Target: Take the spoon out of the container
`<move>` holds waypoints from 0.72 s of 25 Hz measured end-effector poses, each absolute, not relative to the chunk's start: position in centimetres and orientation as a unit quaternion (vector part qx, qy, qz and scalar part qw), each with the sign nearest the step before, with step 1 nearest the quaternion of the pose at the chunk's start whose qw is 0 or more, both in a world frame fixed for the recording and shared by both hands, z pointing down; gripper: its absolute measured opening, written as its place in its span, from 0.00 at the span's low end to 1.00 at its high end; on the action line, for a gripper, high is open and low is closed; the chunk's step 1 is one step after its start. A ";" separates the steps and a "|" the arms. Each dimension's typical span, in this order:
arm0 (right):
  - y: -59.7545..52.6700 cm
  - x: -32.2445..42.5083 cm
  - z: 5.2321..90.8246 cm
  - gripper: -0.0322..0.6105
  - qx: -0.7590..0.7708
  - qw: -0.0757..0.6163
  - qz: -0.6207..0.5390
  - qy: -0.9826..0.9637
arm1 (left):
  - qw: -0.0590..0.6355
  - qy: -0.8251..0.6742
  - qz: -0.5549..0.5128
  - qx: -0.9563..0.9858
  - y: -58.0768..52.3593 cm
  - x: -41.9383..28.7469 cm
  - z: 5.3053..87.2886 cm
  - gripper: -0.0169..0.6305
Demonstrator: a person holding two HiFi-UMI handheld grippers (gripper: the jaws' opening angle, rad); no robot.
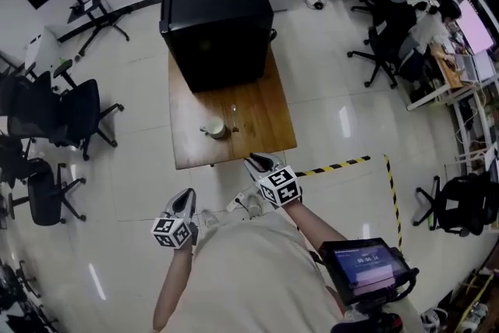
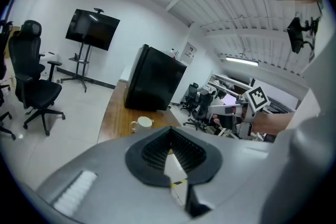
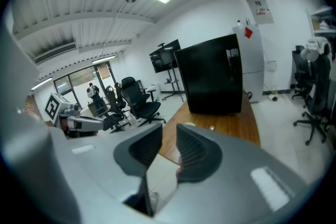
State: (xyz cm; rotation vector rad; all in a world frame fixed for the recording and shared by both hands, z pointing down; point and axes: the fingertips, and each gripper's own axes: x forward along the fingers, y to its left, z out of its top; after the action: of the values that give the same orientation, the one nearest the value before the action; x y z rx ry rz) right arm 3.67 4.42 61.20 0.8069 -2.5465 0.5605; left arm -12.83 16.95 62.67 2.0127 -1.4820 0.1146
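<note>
A white cup (image 1: 214, 129) stands on the wooden table (image 1: 257, 132), near its front edge. It also shows in the left gripper view (image 2: 140, 124), and it peeks over a jaw in the right gripper view (image 3: 188, 124). A thin shiny thing (image 1: 233, 113) lies just right of the cup; I cannot tell whether it is the spoon. My right gripper (image 1: 254, 161) hovers at the table's front edge, its jaws apart with nothing between them (image 3: 169, 134). My left gripper (image 1: 187, 196) hangs lower left, off the table, its jaw tips together and empty (image 2: 169, 131).
A big black cabinet (image 1: 214, 19) fills the table's far half. Office chairs (image 1: 66, 113) stand to the left and more chairs and desks (image 1: 390, 43) to the right. Yellow-black tape (image 1: 335, 165) marks the floor. A small screen (image 1: 366, 269) sits at the person's right side.
</note>
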 end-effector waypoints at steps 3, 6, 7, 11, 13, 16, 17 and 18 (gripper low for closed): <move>3.1 4.1 61.0 0.18 0.303 0.209 0.201 -0.908 | 0.307 -0.555 0.049 0.771 15.7 -12.9 62.1 0.00; 2.9 5.6 61.2 0.18 0.321 0.213 0.209 -0.899 | 0.309 -0.541 0.055 0.781 15.3 -11.8 62.3 0.00; 3.0 5.6 61.2 0.18 0.325 0.214 0.209 -0.897 | 0.309 -0.536 0.056 0.784 15.3 -11.8 62.3 0.00; 3.9 4.8 61.5 0.17 0.335 0.219 0.206 -0.893 | 0.310 -0.517 0.061 0.795 15.4 -12.3 62.6 0.00; 4.2 5.1 61.8 0.17 0.341 0.222 0.211 -0.889 | 0.310 -0.507 0.066 0.802 15.3 -12.0 62.7 0.00; 4.5 6.0 62.4 0.17 0.351 0.226 0.219 -0.882 | 0.312 -0.494 0.074 0.808 15.2 -11.3 62.9 0.00; 4.8 6.3 62.6 0.17 0.354 0.227 0.222 -0.880 | 0.314 -0.489 0.076 0.810 15.4 -11.0 63.0 0.00; 5.0 6.6 62.8 0.17 0.358 0.228 0.224 -0.877 | 0.315 -0.484 0.078 0.813 15.5 -10.7 63.1 0.00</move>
State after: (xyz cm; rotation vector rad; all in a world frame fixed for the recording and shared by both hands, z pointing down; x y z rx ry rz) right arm 6.64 5.01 62.79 0.9854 -2.4157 0.6177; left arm -10.67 15.54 63.15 2.1412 -1.2755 0.2068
